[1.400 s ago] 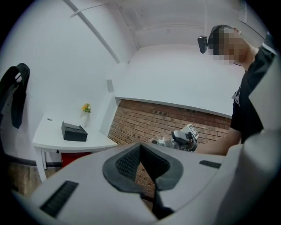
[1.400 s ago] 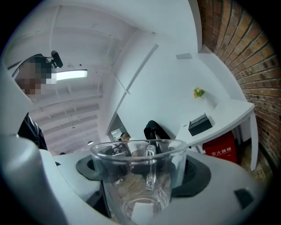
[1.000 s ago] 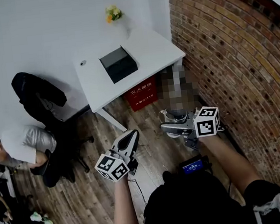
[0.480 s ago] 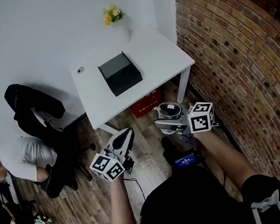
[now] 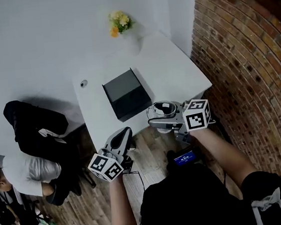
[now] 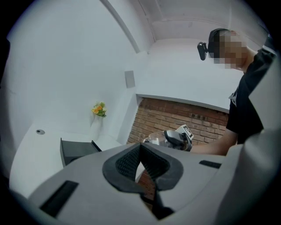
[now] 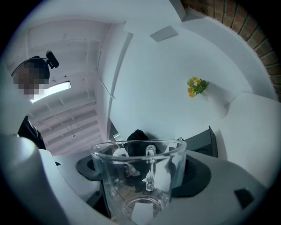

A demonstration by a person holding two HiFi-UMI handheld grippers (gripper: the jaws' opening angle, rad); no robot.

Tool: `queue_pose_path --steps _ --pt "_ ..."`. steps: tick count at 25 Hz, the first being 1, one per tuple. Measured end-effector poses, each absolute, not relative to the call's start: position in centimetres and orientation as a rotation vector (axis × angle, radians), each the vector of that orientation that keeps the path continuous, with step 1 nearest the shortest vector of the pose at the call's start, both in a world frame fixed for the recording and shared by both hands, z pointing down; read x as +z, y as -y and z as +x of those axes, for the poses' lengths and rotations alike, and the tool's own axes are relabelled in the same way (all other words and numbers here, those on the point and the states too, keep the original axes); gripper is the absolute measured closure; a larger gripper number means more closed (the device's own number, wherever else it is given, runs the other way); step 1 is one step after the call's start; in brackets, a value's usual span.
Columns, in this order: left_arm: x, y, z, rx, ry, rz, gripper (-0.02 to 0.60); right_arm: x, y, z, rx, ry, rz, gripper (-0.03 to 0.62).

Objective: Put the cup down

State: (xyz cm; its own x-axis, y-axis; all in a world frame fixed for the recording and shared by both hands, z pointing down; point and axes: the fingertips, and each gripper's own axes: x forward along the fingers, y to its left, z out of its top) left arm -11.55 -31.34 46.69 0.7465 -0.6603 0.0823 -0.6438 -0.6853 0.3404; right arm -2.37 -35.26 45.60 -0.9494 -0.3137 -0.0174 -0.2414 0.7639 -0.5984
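Head view showed the right gripper [image 5: 160,118] holding the clear glass cup [image 7: 139,176] upright, its fingers pinching the cup's sides, at the near edge of the white desk [image 5: 170,65], just right of the black box [image 5: 127,93]. The left gripper [image 6: 141,165] hung nearer, fingers pressed together on nothing. The carry looked nearly finished; the next move called for lowering the cup onto bare desk, then spreading the fingers.

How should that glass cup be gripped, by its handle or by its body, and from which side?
By the body, coming in level from the side. The glass cup stands upright and has a round wall, so two pads can press on opposite sides of it, as the right gripper does now. The handle is only a thin loop; it sits midway between the jaws, left free.
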Motion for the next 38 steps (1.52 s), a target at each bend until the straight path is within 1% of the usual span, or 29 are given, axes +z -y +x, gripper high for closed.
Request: queue_pose_path --steps 5,15,38 --pt "46.9 34.7 -11.8 -0.054 1.041 2.576 0.574 46.0 39.5 -2.7 -0.971 -2.841 -0.42 0.168" --pt "46.7 38.6 -12.6 -0.057 1.02 2.568 0.574 45.8 43.1 -4.1 -0.979 -2.838 -0.423 0.166" --pt "46.6 39.5 -16.0 -0.085 0.983 2.589 0.574 45.2 43.4 -7.6 -0.951 -2.848 -0.464 0.166"
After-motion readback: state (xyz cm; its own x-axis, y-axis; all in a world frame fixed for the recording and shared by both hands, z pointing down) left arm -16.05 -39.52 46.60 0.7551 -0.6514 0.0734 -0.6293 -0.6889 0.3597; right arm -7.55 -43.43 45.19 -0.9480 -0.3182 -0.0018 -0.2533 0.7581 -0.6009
